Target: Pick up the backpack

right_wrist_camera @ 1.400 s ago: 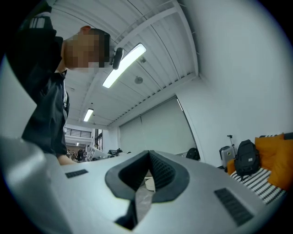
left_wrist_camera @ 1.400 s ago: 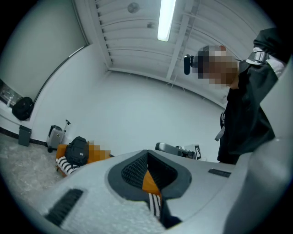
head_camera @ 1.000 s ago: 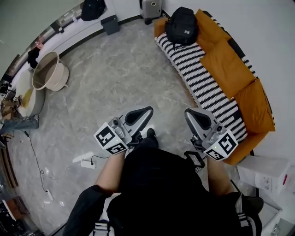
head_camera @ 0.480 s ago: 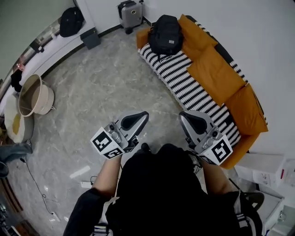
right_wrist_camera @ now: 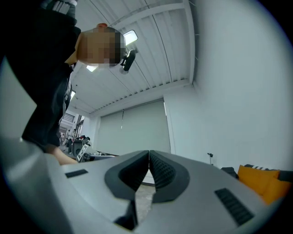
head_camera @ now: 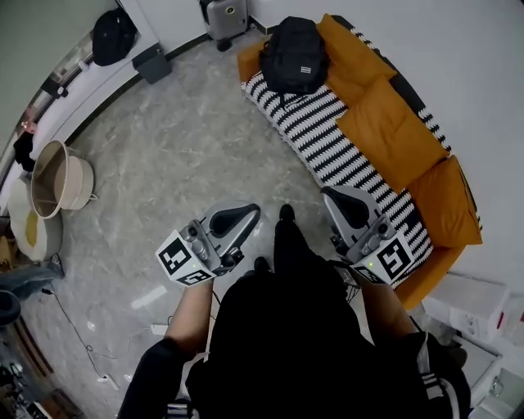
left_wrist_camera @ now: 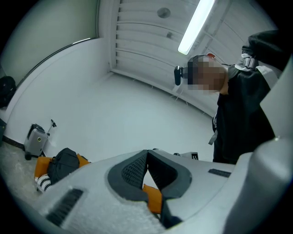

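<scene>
You held the left gripper [head_camera: 250, 212] and right gripper [head_camera: 328, 195] closed and empty; the black fabric backpack [head_camera: 293, 53] sat at 12 o'clock on the orange, stripe-seated sofa [head_camera: 393, 123].

The black fabric backpack [head_camera: 292, 53] sits on the far end of the long orange sofa [head_camera: 393, 131] at right. A grey hard-shell suitcase [head_camera: 225, 15] stands just beyond it, to the left. A beige round tub [head_camera: 57, 180] stands well apart at left.
</scene>
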Demonstrator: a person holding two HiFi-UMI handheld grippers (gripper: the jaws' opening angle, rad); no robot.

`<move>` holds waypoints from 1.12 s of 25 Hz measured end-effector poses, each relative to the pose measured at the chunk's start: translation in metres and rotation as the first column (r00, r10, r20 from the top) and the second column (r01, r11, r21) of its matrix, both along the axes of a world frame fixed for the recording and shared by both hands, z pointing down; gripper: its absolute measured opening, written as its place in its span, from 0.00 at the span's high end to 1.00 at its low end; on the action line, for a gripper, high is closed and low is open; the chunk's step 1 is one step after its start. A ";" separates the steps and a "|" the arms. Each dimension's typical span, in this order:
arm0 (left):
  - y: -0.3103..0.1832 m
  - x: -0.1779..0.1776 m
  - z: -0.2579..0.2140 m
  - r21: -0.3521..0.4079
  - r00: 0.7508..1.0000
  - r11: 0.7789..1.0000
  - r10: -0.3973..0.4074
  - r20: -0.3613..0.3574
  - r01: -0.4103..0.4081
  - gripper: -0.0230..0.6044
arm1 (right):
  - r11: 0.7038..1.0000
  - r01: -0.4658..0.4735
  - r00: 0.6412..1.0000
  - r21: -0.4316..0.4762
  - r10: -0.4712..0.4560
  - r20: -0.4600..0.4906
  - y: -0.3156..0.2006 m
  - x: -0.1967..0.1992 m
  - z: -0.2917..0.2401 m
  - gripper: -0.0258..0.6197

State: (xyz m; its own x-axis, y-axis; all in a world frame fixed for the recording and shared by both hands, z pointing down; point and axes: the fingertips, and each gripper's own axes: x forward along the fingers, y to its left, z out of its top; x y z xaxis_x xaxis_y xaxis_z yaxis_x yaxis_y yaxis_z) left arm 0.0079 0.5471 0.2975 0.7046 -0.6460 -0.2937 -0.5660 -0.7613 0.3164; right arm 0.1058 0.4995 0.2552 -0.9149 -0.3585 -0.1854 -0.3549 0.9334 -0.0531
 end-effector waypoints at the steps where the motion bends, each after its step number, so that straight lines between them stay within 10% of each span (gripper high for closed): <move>1: -0.014 -0.004 -0.001 -0.005 1.000 1.000 -0.010 0.006 0.010 0.93 | 1.000 0.002 1.000 -0.003 -0.002 0.004 -0.016 -0.004 0.003 0.92; 21: -0.241 -0.050 -0.008 -0.070 0.969 0.985 -0.140 0.202 0.157 0.93 | 0.997 0.067 0.998 -0.040 -0.067 -0.006 -0.264 -0.030 0.023 0.92; 28: -0.319 -0.069 0.023 -0.090 0.956 0.992 -0.055 0.288 0.084 0.93 | 0.999 0.014 0.999 -0.050 -0.017 -0.050 -0.329 -0.061 0.033 0.92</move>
State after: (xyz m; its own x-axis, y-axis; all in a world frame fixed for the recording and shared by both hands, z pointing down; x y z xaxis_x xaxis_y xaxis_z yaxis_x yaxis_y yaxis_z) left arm -0.0606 0.2282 0.3203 0.7016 -0.7123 -0.0194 -0.6941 -0.6894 0.2073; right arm 0.0448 0.1707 0.2884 -0.9282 -0.3519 -0.1210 -0.3440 0.9354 -0.0819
